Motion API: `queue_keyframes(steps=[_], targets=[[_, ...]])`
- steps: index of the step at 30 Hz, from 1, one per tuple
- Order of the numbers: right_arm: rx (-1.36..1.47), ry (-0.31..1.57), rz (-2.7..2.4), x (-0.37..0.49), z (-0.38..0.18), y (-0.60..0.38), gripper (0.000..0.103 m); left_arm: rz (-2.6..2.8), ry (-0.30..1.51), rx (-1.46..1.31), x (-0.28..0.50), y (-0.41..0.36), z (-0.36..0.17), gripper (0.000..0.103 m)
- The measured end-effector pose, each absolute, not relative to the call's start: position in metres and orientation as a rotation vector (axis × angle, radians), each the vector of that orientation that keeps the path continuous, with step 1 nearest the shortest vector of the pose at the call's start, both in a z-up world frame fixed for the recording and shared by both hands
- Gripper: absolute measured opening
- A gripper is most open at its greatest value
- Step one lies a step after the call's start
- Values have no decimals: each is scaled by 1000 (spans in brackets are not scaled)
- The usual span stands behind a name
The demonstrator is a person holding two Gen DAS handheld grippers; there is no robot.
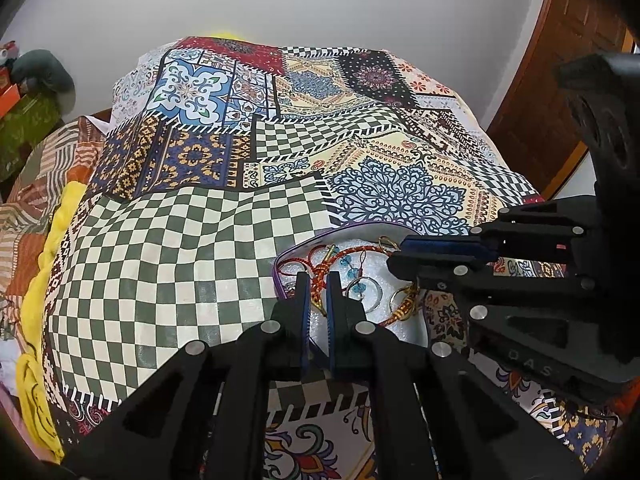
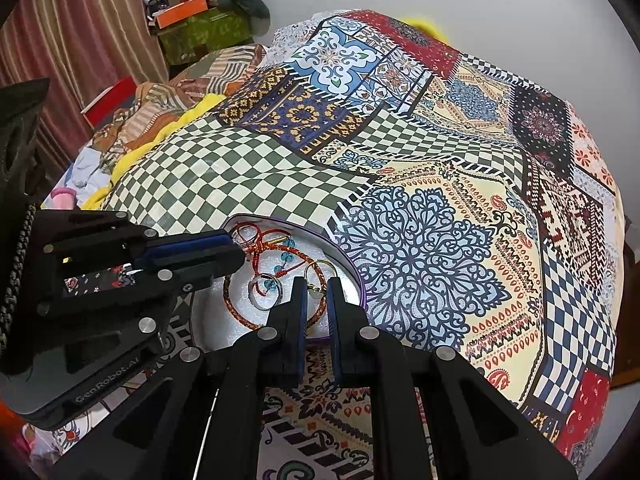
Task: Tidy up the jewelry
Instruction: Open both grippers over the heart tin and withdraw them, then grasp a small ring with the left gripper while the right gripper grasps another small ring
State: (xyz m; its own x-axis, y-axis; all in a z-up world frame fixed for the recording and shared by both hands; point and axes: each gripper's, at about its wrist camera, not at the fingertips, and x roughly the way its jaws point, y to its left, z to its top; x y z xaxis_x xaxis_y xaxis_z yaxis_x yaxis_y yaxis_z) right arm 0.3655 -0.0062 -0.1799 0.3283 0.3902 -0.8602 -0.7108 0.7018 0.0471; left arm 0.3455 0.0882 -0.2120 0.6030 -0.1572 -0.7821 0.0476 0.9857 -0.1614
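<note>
A purple-rimmed tray (image 1: 282, 255) with a white lining lies on the patchwork bedspread; it also shows in the right wrist view (image 2: 352, 276). In it lie a red braided cord bracelet (image 1: 318, 276), blue beads (image 1: 352, 270), a silver ring (image 2: 266, 294), a braided orange bangle (image 2: 232, 308) and a gold ring (image 2: 316, 270). My left gripper (image 1: 318, 284) is nearly closed around the red cord. My right gripper (image 2: 317, 292) is nearly closed around the gold ring with a pale stone. The right gripper (image 1: 394, 254) appears from the right in the left wrist view, the left gripper (image 2: 238, 250) from the left in the right wrist view.
The patterned bedspread (image 1: 200, 240) covers a mound that rises behind the tray. A yellow blanket (image 1: 40, 288) and striped bedding lie to the left. Green boxes and an orange box (image 2: 182, 12) stand by the curtain. A wooden door (image 1: 560, 80) is at the right.
</note>
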Motion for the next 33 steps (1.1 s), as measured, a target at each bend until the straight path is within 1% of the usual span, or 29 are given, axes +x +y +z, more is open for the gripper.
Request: queue_keyframes(steps=[3,5,6,9,13,15,22,24,26,27,32,33], targets=[[-386,982,735,362,-177,-6,9,-117,919,-139,343,90,-211,7],[-394,968,729,360,-175,-6,9,-115,918,-152,342,92,-209,12],[-395,962,727,358,-173,-6,9,-112,916,-155,341,93,-208,13],[-399,946,713,354,-167,-8,10,-102,913,-157,339,94,-204,13],[-403,924,692,347,-158,-12,16,-102,899,-148,331,92,-194,13],[-399,912,686,343,-152,-16,18,-103,892,-141,326,91,-189,13],[-374,883,651,325,-133,-32,19,-114,865,-131,303,85,-167,14],[-366,874,640,318,-127,-39,19,-116,858,-130,296,83,-161,15],[-357,869,634,312,-123,-44,19,-116,851,-131,288,80,-155,21],[-352,867,631,309,-122,-46,19,-117,847,-130,284,79,-152,22],[-337,851,606,291,-114,-62,21,-130,838,-117,266,70,-141,23],[-329,849,602,287,-113,-66,24,-134,837,-113,261,67,-139,23]])
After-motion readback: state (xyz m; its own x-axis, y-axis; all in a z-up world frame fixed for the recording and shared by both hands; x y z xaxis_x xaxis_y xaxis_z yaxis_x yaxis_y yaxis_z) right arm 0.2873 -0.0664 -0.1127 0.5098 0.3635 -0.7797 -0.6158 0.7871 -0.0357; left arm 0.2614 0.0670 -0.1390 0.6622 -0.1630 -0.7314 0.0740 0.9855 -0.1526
